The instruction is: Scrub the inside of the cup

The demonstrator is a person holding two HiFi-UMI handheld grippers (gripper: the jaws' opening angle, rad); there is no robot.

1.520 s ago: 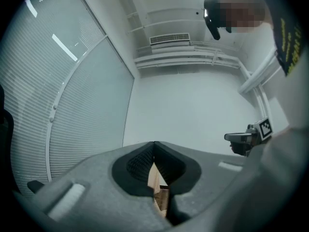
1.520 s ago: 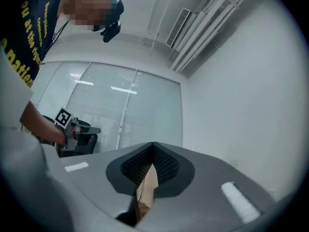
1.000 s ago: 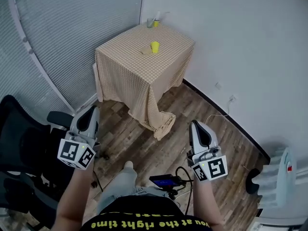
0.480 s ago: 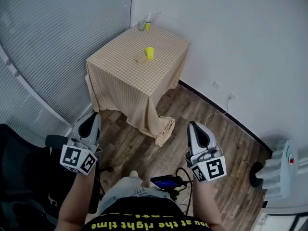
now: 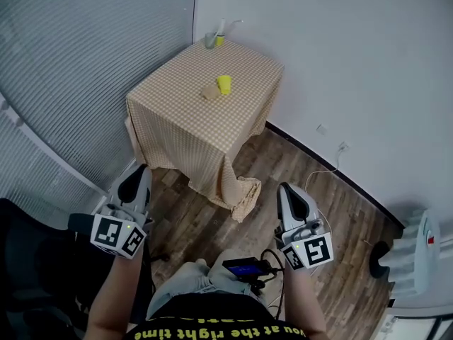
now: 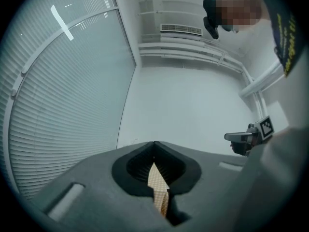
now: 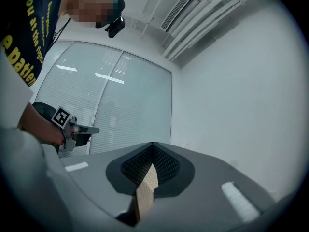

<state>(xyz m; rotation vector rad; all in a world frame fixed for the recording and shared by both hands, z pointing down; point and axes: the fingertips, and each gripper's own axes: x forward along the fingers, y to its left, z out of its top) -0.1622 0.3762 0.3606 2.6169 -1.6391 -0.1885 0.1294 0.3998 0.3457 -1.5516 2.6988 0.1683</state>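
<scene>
One yellow cup [image 5: 224,83] — head view only

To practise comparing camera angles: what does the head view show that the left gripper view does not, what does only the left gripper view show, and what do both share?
Only the head view shows the yellow cup on the checked tablecloth, the beige pad beside it, and the wooden floor. Only the left gripper view shows the ceiling vent and pipes. Both show the slatted blinds, the white wall, the left tool, the right tool, and that cloth, only a sliver past the left tool's shut jaws.
</scene>
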